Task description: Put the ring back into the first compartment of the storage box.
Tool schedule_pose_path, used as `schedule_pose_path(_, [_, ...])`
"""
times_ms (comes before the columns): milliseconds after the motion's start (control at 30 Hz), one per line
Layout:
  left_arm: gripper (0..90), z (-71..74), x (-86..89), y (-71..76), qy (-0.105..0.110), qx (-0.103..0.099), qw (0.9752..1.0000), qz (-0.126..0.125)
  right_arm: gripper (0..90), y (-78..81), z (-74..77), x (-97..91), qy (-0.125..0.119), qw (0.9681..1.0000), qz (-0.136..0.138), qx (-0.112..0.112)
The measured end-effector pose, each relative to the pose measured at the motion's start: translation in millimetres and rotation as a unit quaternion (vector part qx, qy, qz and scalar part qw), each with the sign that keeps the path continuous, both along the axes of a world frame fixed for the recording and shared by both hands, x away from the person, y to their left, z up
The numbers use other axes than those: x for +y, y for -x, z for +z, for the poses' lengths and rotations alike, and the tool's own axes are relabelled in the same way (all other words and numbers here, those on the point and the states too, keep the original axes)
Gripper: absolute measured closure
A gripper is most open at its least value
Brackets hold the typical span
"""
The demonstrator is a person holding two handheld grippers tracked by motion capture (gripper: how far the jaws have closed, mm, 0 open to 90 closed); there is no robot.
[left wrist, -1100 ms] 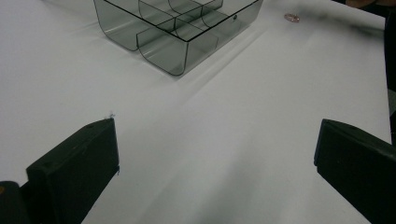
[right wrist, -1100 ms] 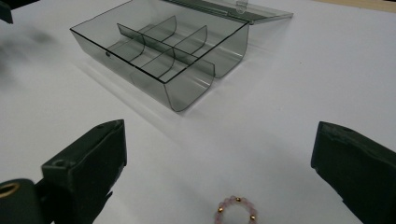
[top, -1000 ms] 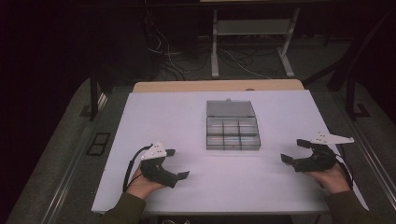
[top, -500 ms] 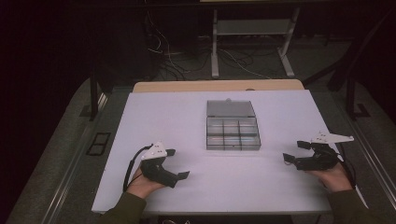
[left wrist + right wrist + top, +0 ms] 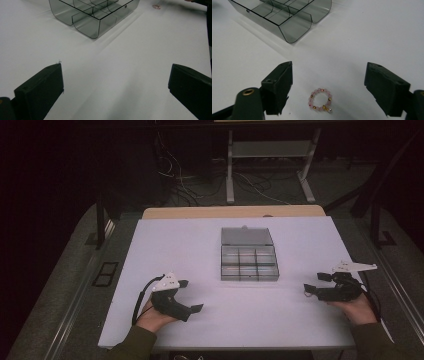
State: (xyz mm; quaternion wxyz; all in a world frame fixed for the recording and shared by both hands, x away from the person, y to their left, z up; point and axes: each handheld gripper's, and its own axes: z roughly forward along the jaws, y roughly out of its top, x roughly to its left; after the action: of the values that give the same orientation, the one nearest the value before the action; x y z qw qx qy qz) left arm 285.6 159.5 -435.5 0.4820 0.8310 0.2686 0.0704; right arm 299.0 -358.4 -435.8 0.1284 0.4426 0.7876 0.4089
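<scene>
1. Spanning most of the high view: the counter [image 5: 200, 250], a flat, matte white rectangular top with a tan wooden strip along its far edge.
2. Compartment box [image 5: 249, 262], smoky translucent grey plastic with rounded corners and thin inner dividers forming a grid of small cells. The lid is laid back flat on the far side. It sits mid-counter, between the two hands and farther from the person.
3. Left tongs [image 5: 191, 295], black body with a pale grey three-cornered plate on top and a black cable looping off the near side. They are held low at the near left of the counter. In the left gripper view the blocky black jaws stand wide apart over bare white surface, nothing between them.
4. Right tongs [image 5: 316, 283], same build, at the near right, well apart from the box. The jaws have just been closing in but are not yet pressing anything; the ring lies loose between them.
5. Bead ring [image 5: 320, 99], a small hoop of round pale pink beads with a few gold spacers and a tiny charm. It lies flat on the counter between the right jaws, touching neither.
</scene>
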Motion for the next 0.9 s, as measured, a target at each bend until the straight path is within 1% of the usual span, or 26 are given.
schedule_pose_path(67, [0.0,-0.1,0.0,0.1,0.001,0.0,1.0,0.0,25.3,-0.8,-0.5,-0.3,0.002,1.0,0.0,0.004])
schedule_pose_path(167, [0.0,0.1,0.2,0.2,0.002,-0.001,1.0,0.001,30.6,-2.0,-0.7,-1.8,0.002,1.0,0.003,0.002])
schedule_pose_path(367, [0.0,-0.1,0.1,0.2,0.001,0.0,1.0,0.0,38.1,-3.9,-1.1,-3.4,0.005,0.9999,0.003,0.01])
schedule_pose_path(467, [0.0,-0.1,0.2,0.3,0.0,0.0,1.0,0.0,41.9,-3.9,-1.3,-3.1,0.008,0.9999,0.005,0.01])
schedule_pose_path(567, [0.0,-0.1,0.3,0.3,0.0,-0.001,1.0,-0.001,45.8,-4.6,-2.0,-3.0,0.009,0.9998,0.007,0.016])
schedule_pose_path(767, [0.0,0.0,0.4,0.6,0.0,-0.001,1.0,0.0,57.2,-5.0,-2.9,-2.6,0.01,0.9996,0.013,0.021])
schedule_pose_path(900, [0.0,0.1,0.7,0.6,-0.001,-0.001,1.0,0.0,63.6,-5.5,-4.1,-1.9,0.013,0.9993,0.018,0.029])
